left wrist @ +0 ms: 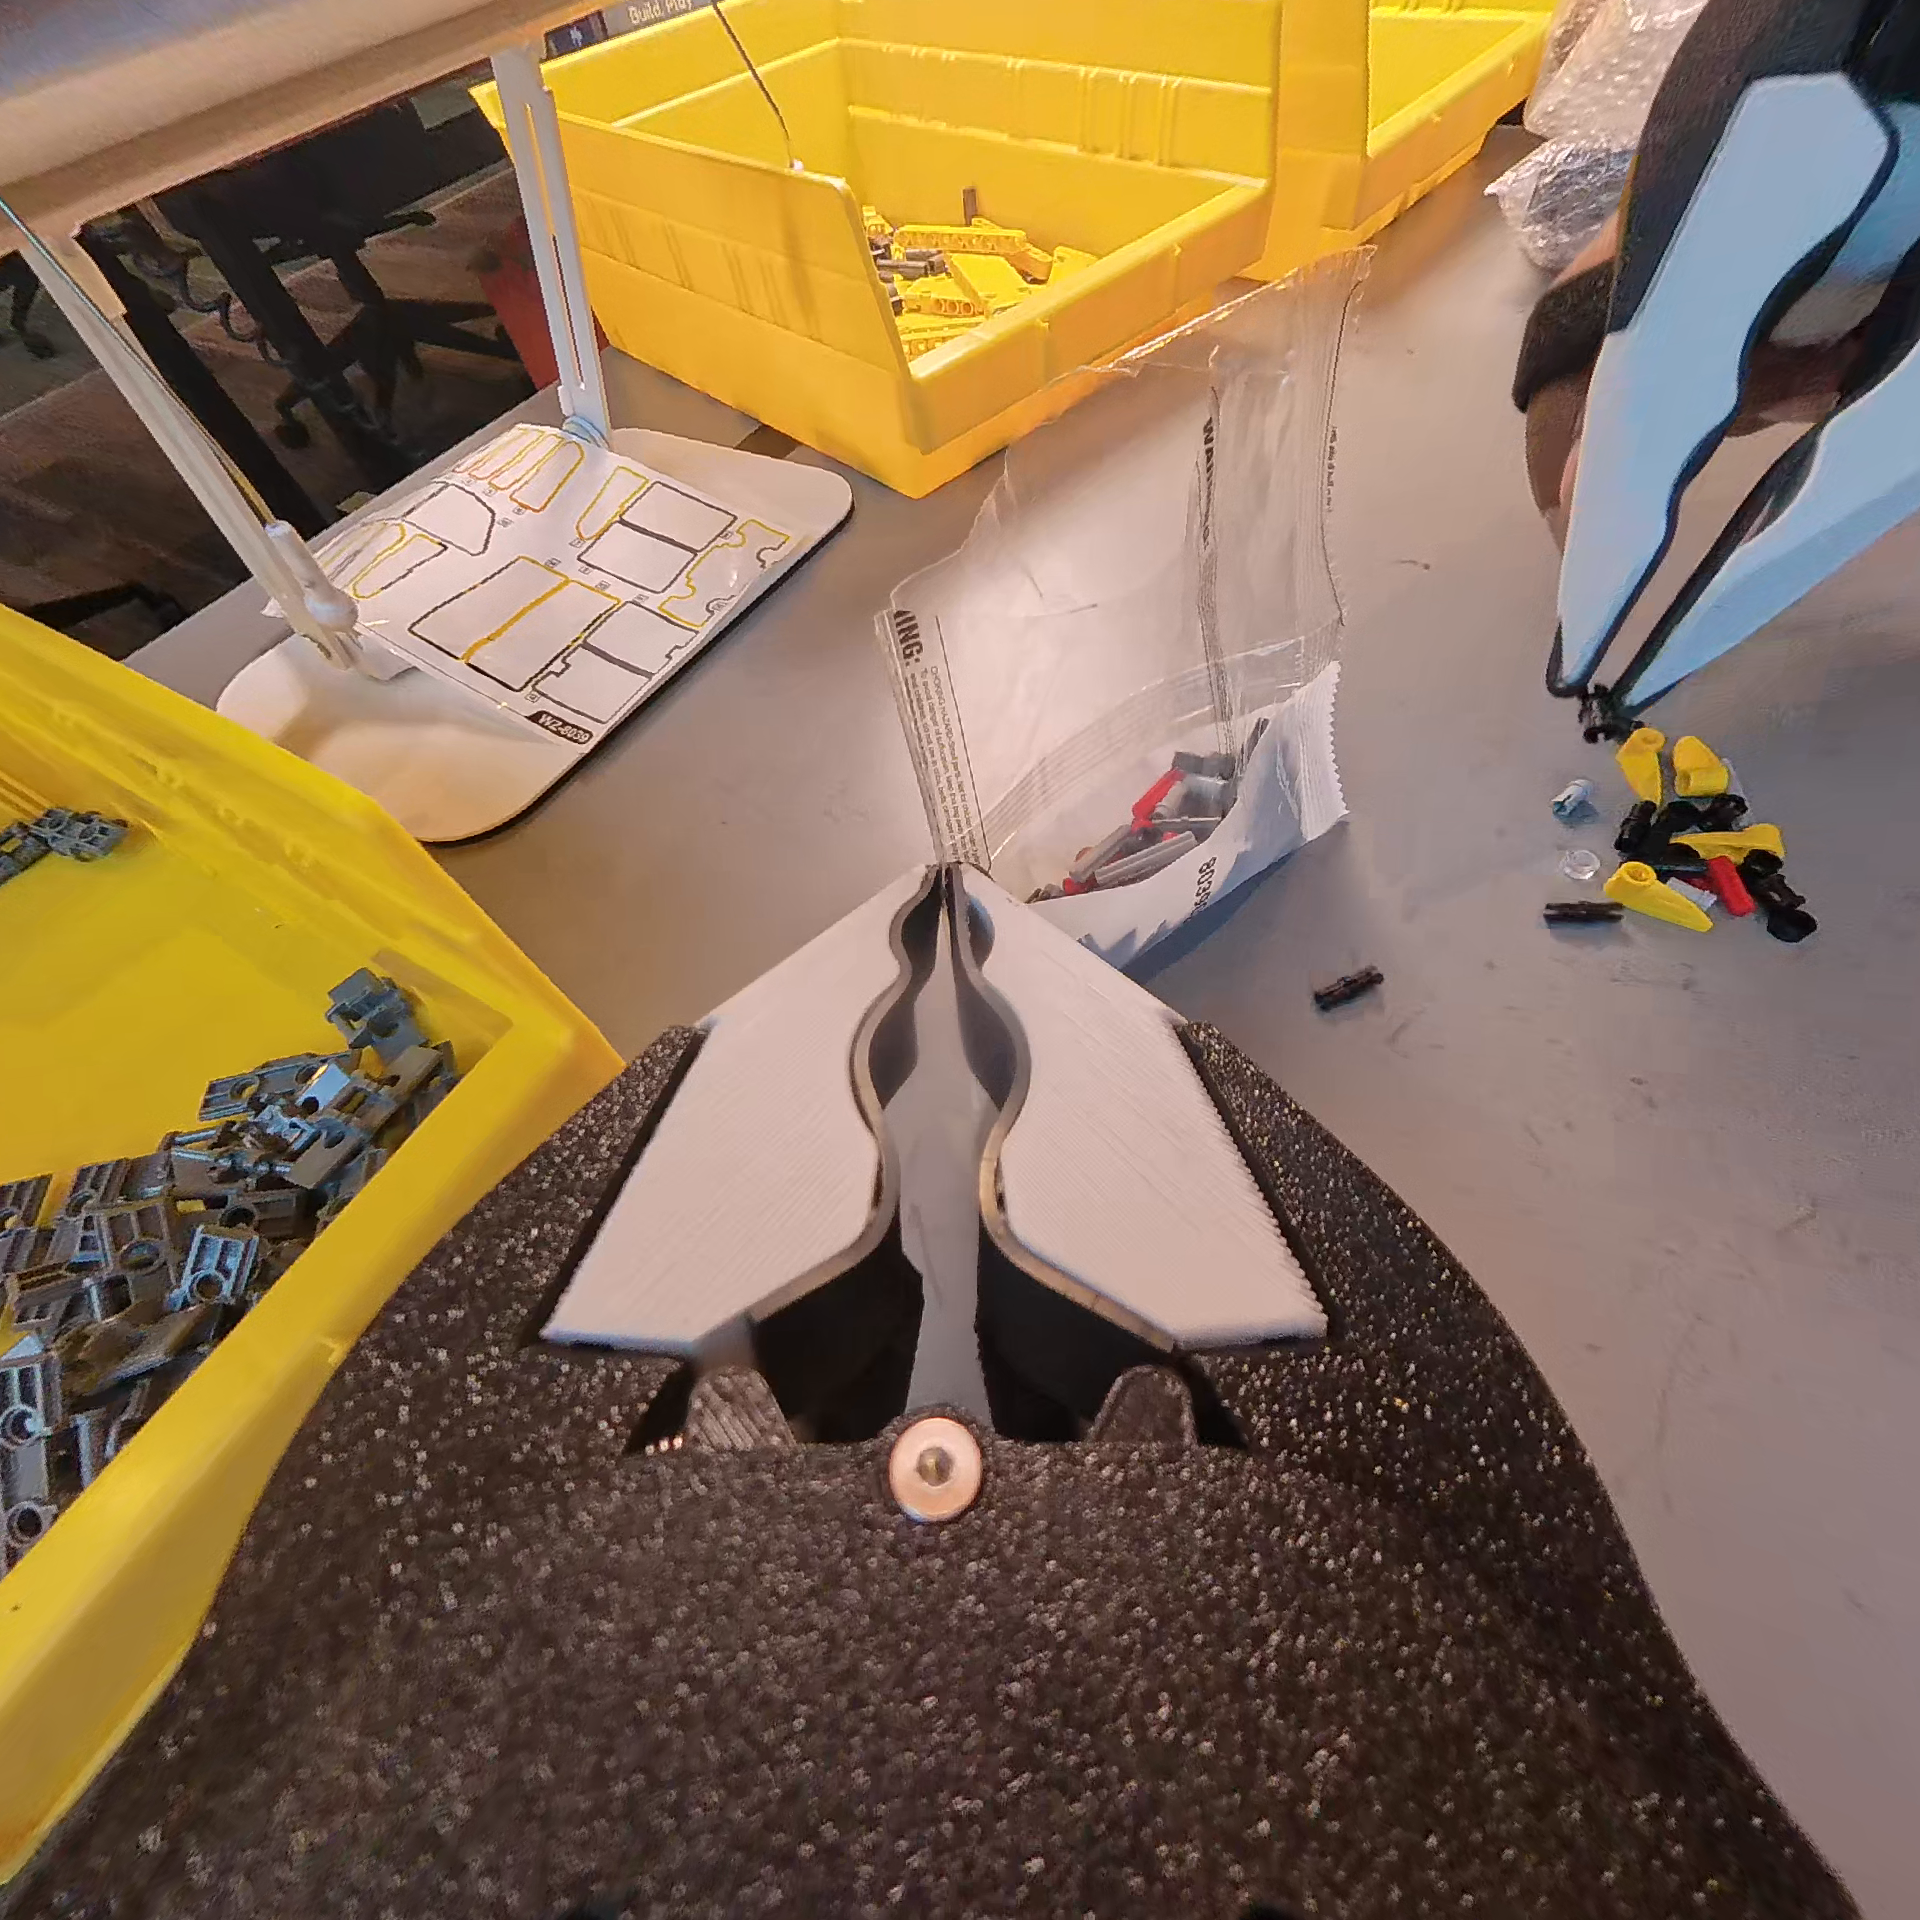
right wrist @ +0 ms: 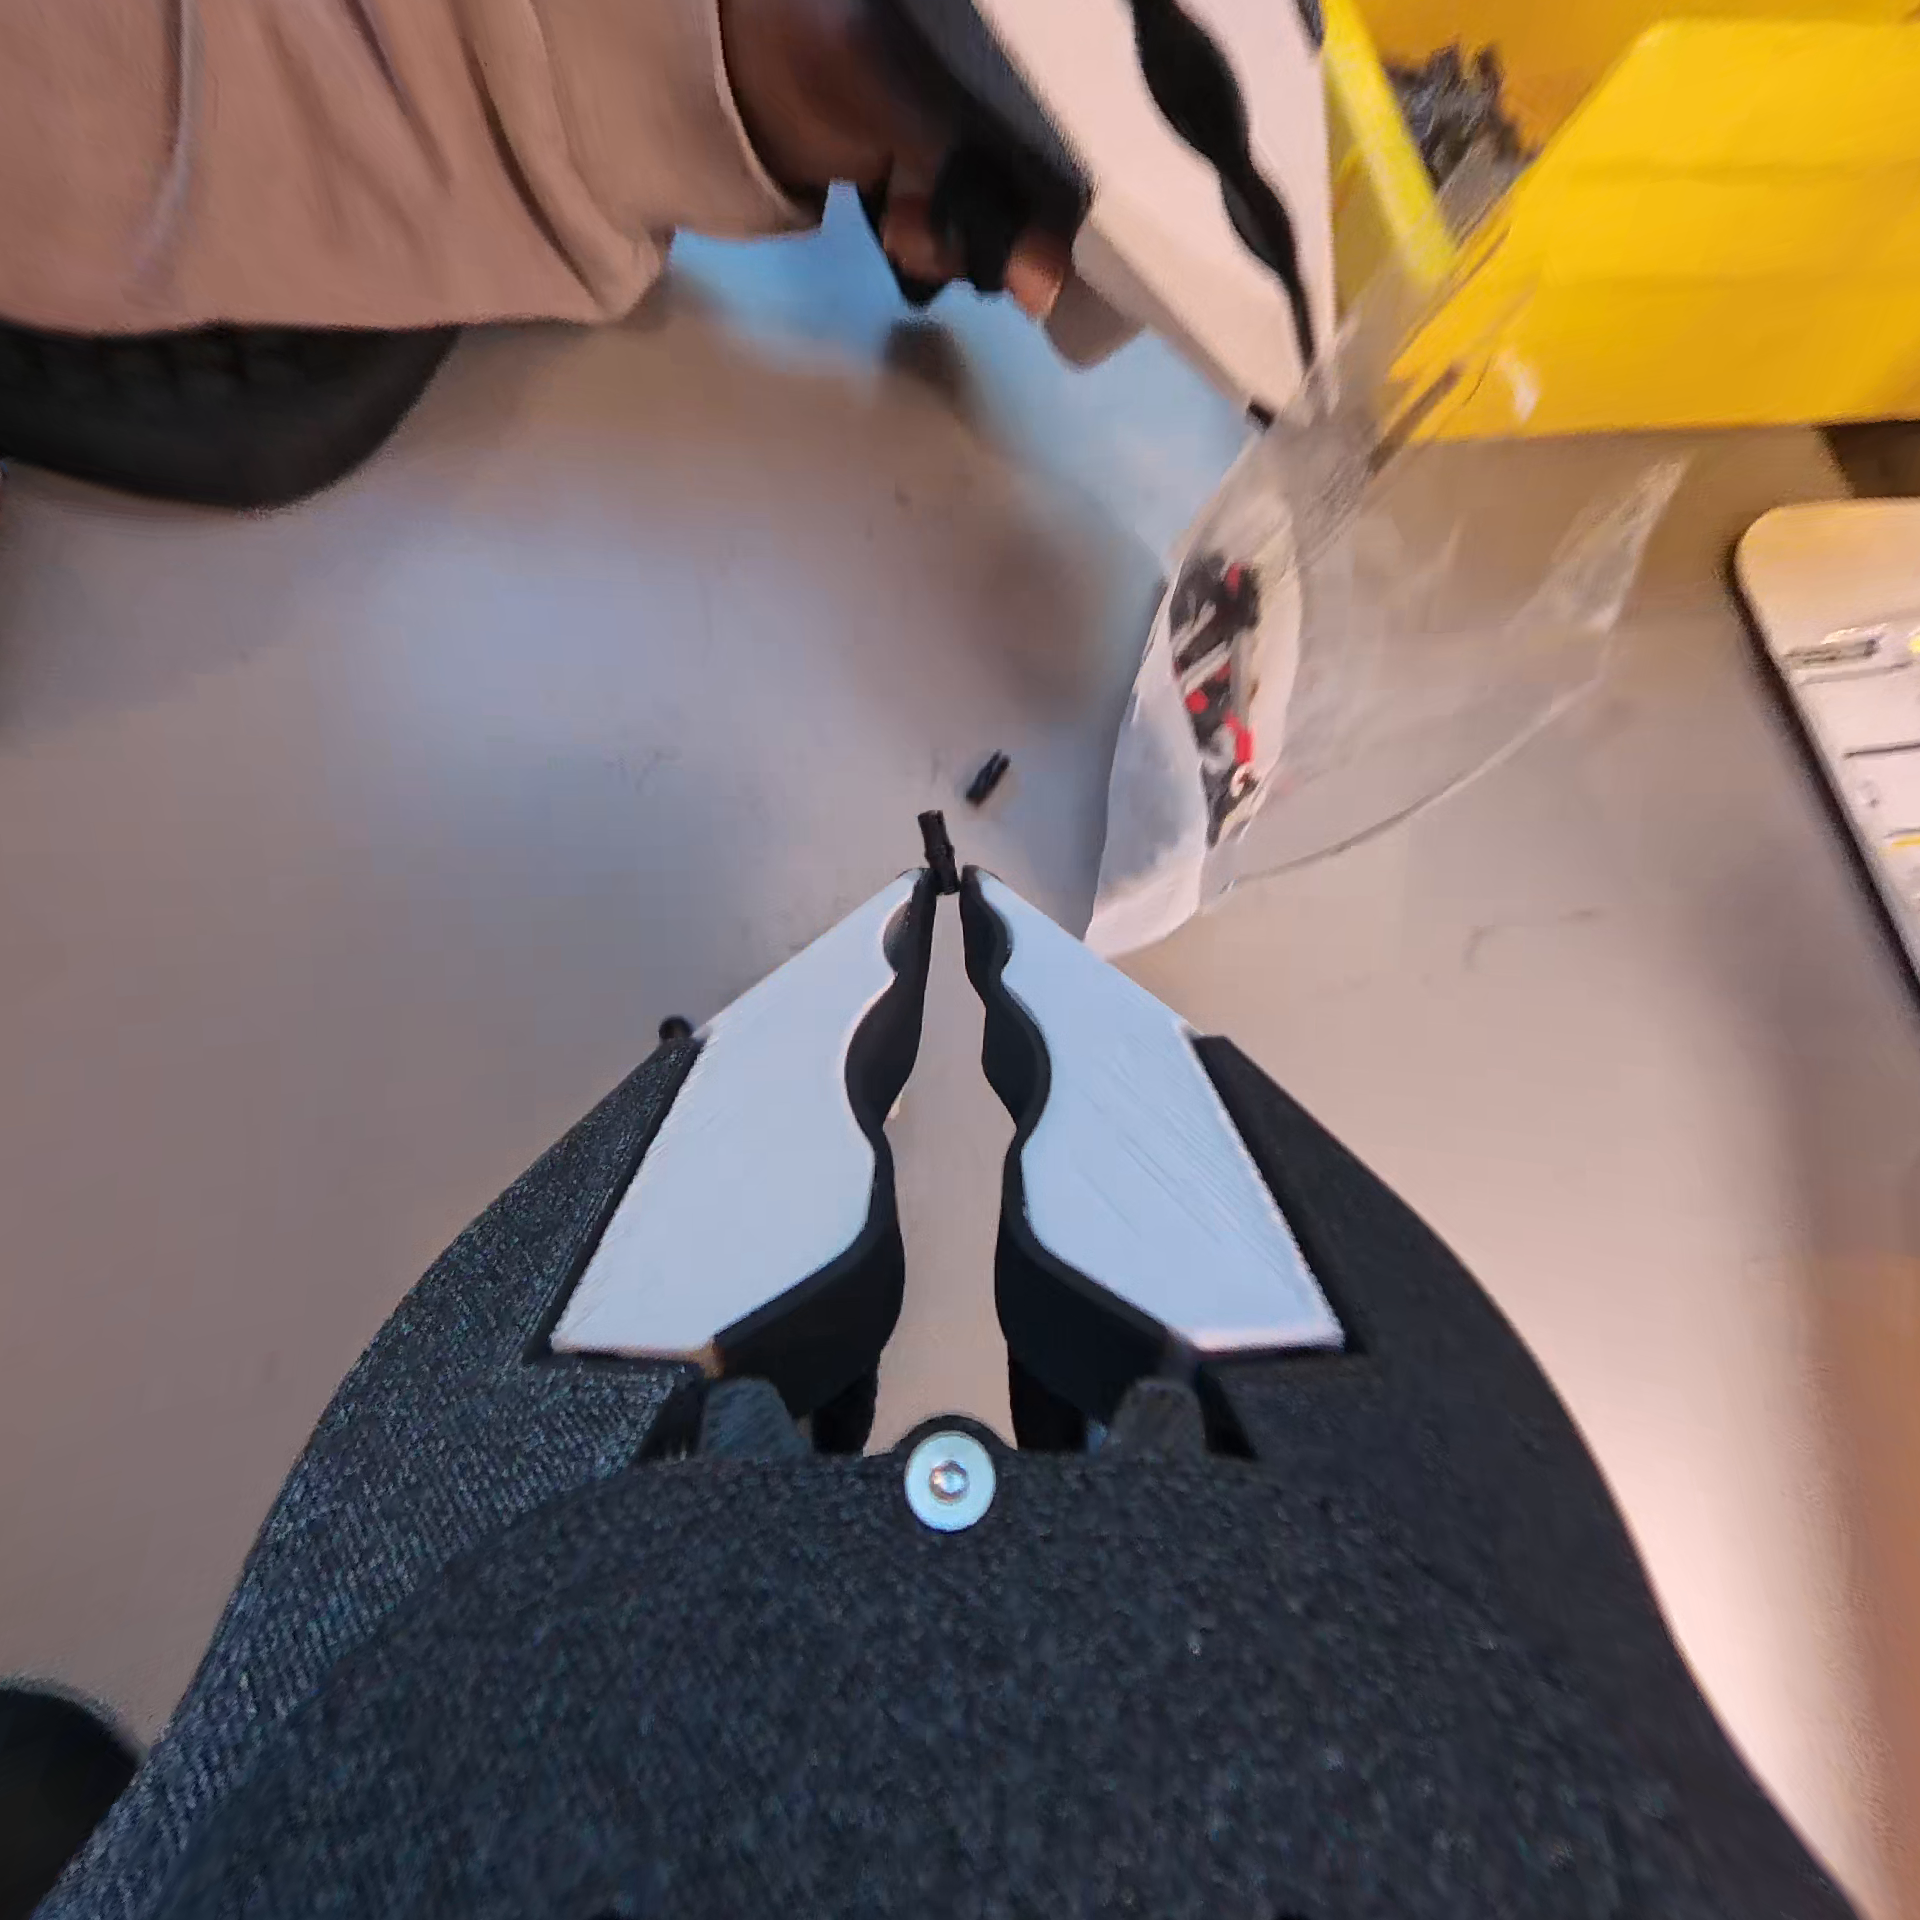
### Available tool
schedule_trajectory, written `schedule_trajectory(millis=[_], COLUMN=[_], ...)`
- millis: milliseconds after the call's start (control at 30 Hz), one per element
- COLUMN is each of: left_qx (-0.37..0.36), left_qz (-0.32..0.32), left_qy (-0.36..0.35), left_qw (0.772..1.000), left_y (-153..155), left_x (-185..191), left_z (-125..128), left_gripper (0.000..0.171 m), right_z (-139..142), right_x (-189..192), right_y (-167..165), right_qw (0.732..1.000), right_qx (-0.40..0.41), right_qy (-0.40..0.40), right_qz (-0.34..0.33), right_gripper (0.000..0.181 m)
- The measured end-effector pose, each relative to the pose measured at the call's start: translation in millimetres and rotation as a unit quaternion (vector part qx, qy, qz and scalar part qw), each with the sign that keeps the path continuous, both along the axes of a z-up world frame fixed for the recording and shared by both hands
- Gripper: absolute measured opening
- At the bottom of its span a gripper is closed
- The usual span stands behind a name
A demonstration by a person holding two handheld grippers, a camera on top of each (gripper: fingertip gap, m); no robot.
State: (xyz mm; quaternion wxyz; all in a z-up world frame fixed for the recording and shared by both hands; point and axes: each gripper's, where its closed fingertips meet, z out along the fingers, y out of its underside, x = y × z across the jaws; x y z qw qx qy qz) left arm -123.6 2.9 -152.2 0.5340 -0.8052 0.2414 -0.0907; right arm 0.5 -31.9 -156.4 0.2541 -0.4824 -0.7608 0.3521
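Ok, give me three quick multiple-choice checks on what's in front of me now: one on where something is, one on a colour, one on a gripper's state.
1. Where do the loose grey connector pieces lie?
A. In the yellow bin at the left
B. On the white stand base
C. Inside the clear bag

2. What colour is the small pin at the right gripper tips?
A. Red
B. Yellow
C. Black

3. What is the left gripper doing?
A. Open above the table
B. Shut on the clear plastic bag
C. Shut on a yellow piece

Answers: 1 A, the grey pieces fill the yellow bin at the left. 2 C, the pin between the tips is black. 3 B, the bag's edge rises from the closed tips.
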Motion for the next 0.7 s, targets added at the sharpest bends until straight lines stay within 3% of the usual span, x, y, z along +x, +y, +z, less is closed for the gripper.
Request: schedule_trajectory(millis=[200,267,367,567,700], left_qx=[0.004,0.009,0.014,0.016,0.016], left_qz=[-0.011,-0.016,-0.019,-0.013,-0.014], left_qy=[-0.002,-0.002,-0.004,-0.007,-0.005], left_qw=[1.000,1.000,1.000,1.000,1.000], left_y=[-2,-2,-3,-2,-2], left_x=[4,5,7,3,4], left_z=[2,4,6,7,6], left_gripper=[0.000,0.000,0.000,0.000,0.000], right_z=[71,82,77,87,48], right_x=[-48,-59,-69,-49,-28], right_y=[34,46,56,61,62], right_qw=[0.983,0.976,0.975,0.969,0.982], right_qx=[0.020,0.031,0.056,0.009,-0.015], right_qy=[0.158,0.179,0.165,0.199,0.128], right_qz=[-0.096,-0.123,-0.138,-0.145,-0.142], right_gripper=[0.004,0.005,0.012,0.035,0.045])
